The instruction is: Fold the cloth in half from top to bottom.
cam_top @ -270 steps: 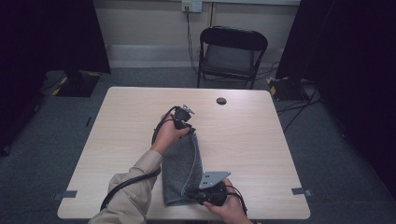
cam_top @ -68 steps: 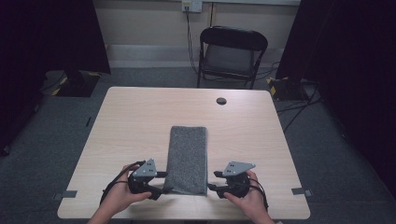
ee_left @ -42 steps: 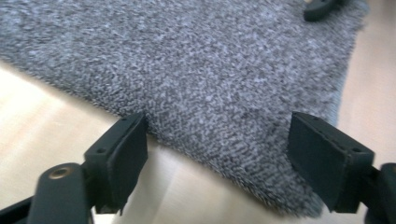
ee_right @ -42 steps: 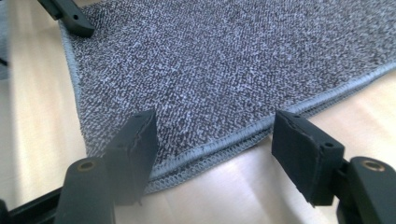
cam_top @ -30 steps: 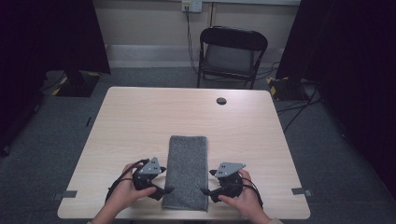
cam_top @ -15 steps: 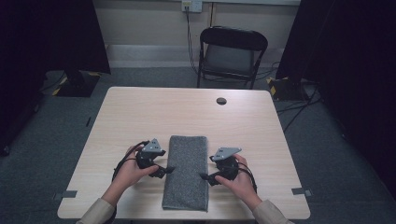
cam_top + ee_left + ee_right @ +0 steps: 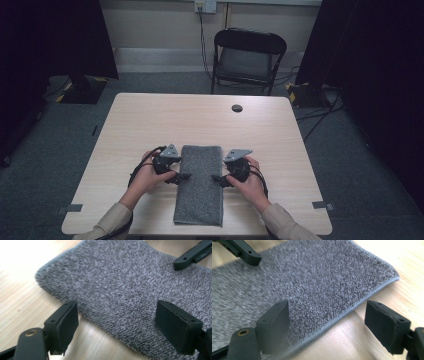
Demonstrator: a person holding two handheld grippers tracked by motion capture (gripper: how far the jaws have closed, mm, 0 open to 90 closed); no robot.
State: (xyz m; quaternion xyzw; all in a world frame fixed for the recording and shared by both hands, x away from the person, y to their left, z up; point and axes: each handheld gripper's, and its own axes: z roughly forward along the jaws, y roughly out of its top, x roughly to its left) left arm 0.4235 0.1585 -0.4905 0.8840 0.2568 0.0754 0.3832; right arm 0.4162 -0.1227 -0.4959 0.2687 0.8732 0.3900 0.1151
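Towel (image 7: 199, 183) folded lengthwise on counter (image 7: 280, 135); both grippers' fingers open at its mid-edges, next likely pinch and cross-fold.

Both forearms come in from the near edge, sleeves beige; the left hand (image 7: 145, 176) holds the left claw (image 7: 184, 176), the right hand (image 7: 252, 182) the right claw (image 7: 216, 178); the claws point inward at each other, low, each with jaws spread wide.

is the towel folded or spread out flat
Folded, it seems. The towel lies as a narrow strip on the table, with a rounded fold-like edge in the left gripper view and a stitched hem in the right gripper view.
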